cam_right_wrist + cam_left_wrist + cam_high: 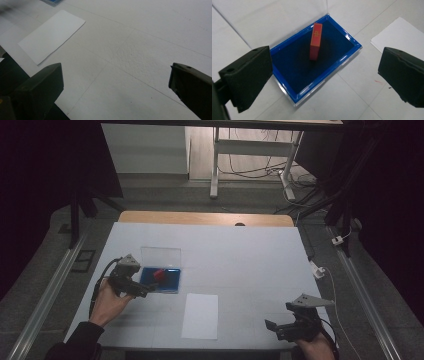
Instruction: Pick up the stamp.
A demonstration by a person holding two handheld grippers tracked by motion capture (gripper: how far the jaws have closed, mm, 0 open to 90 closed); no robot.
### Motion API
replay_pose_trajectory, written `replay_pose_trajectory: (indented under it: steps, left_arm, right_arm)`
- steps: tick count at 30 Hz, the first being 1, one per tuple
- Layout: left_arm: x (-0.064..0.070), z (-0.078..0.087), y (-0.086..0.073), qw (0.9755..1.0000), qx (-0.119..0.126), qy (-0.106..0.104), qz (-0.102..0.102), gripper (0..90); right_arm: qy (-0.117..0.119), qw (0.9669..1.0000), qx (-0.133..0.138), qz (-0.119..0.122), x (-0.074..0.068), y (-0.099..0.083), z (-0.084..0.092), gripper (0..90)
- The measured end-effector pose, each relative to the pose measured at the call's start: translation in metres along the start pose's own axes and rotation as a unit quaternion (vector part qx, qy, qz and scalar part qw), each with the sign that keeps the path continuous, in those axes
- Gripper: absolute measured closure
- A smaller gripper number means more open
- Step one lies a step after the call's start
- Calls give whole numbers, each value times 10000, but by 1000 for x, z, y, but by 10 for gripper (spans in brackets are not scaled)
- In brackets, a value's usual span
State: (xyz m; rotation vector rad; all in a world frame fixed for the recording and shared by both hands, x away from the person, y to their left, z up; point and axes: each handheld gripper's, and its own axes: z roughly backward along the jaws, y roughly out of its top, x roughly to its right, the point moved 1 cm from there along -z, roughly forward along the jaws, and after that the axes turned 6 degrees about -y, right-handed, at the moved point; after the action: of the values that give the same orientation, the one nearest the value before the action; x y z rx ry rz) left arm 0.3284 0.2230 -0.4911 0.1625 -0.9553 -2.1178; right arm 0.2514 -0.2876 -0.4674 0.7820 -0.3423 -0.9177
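L claw (pixel 145 292) & R claw (pixel 272 326) both agape.

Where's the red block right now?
The red block stands on edge inside the blue tray, left of the white paper, just ahead of the open left claw.

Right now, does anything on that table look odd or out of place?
Only slightly: the red block stands on edge, leaning, inside the open blue-lined box instead of lying flat. The white paper lies flat; nothing looks spilled or broken.

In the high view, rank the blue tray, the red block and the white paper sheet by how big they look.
1. White paper sheet, largest, though it lies nearer the camera than the tray.
2. Blue tray, somewhat smaller.
3. Red block, clearly smallest, standing inside the tray.
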Motion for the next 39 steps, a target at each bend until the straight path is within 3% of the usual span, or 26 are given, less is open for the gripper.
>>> replay_pose_trajectory:
  steps: [14, 25, 29, 30, 34, 35, 36, 37, 39]
  left_arm:
    - [-6, -24, 16, 9993, -243, -63, -281, 0]
    - [-12, -41, 24, 9985, -427, -172, -289, 0]
    - [-12, -42, 24, 9982, -492, -55, -348, 72]
    - [-12, -42, 23, 9979, -521, -37, -378, 164]
    - [-11, -42, 23, 9967, -621, 55, -515, 335]
    - [-11, -41, 23, 9967, -615, 94, -527, 335]
    - [-11, -41, 24, 9966, -615, 80, -548, 414]
    - [-11, -41, 24, 9966, -599, 51, -559, 414]
    - [-12, -41, 24, 9967, -578, 57, -567, 510]
  right_arm:
    - [19, 10000, -25, 3, 0, 0, -1, 2]
    - [26, 10000, -35, 11, 0, 0, -1, 3]
    - [22, 10000, -47, 19, 0, 0, -1, 3]
    - [21, 10000, -53, 23, 0, 0, -1, 3]
    - [16, 10000, -70, 39, 0, 0, -1, 3]
    - [16, 10000, -70, 39, 0, 0, -1, 3]
    - [19, 10000, -72, 41, -1, 0, -1, 3]
    - [19, 10000, -72, 41, -1, 0, -1, 3]
    - [21, 10000, -72, 42, -1, 0, -1, 3]
